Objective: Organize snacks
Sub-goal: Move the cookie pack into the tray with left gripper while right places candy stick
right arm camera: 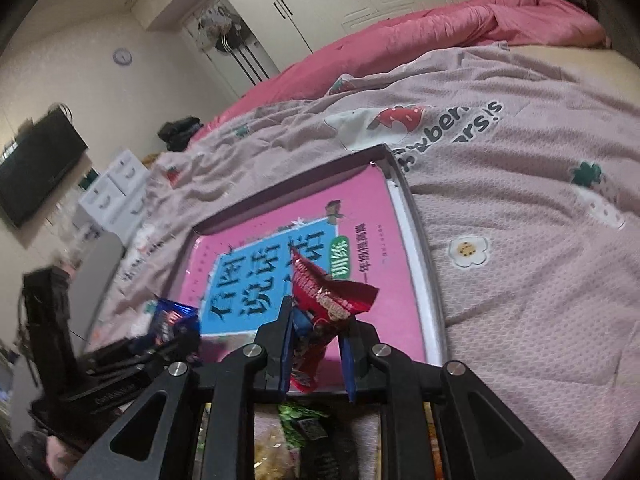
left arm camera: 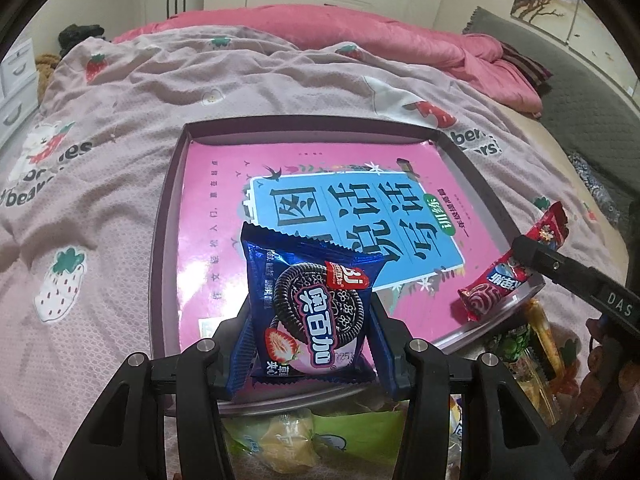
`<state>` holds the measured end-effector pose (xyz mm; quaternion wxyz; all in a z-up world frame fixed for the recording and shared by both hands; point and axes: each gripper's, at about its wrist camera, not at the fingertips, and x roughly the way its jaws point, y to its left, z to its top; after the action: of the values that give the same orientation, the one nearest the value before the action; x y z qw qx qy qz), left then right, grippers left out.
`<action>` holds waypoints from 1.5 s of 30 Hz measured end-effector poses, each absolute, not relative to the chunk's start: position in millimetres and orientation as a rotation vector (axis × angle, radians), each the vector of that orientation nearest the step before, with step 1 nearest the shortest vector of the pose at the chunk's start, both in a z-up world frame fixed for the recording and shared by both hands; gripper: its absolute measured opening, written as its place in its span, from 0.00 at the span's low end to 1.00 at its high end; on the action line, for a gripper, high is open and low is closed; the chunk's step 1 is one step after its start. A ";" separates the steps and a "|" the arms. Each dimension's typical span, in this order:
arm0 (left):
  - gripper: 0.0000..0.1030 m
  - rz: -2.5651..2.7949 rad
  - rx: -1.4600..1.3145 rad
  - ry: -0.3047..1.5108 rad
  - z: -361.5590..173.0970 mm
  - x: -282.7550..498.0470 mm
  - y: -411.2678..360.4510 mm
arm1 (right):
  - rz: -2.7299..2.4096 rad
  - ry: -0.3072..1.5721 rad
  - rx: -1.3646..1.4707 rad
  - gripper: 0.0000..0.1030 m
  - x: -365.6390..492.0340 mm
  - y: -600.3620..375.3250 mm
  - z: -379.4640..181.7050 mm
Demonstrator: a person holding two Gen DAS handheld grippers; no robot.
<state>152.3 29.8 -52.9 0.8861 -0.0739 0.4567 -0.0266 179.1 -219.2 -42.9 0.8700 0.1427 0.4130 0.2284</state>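
Blue foil cookie packet [left arm camera: 308,312] and red candy wrapper [right arm camera: 324,312] are hanging pinched in the left hand-held gripper [left arm camera: 308,344] and right hand-held gripper [right arm camera: 316,344] over the tray's [left arm camera: 160,240] six o'clock edge, more snacks [left arm camera: 280,440] waiting below.

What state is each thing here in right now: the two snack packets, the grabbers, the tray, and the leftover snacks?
Blue cookie packet: sealed, upright, clamped in the left gripper over the tray's near edge.
Red candy wrapper: crumpled, pinched in the right gripper above the tray.
Tray: flat on the bedspread, lined with a pink book.
Loose snacks: lying outside the tray, below its near edge.
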 end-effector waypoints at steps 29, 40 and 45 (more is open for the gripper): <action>0.52 -0.064 -0.186 0.982 -54.2 152.4 32.2 | 0.428 0.912 0.163 0.36 176.9 -219.7 -47.7; 0.52 -0.076 -0.197 0.980 -50.0 150.2 31.9 | 0.637 0.971 0.375 0.36 179.7 -200.6 -63.5; 0.52 -0.078 -0.191 0.976 -48.2 149.5 30.6 | 0.620 0.975 0.383 0.36 181.3 -201.3 -63.7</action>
<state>149.5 30.6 -48.2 0.8782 -0.0917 0.4679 -0.0376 181.3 -201.3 -63.7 0.8203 0.1800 0.4581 0.2911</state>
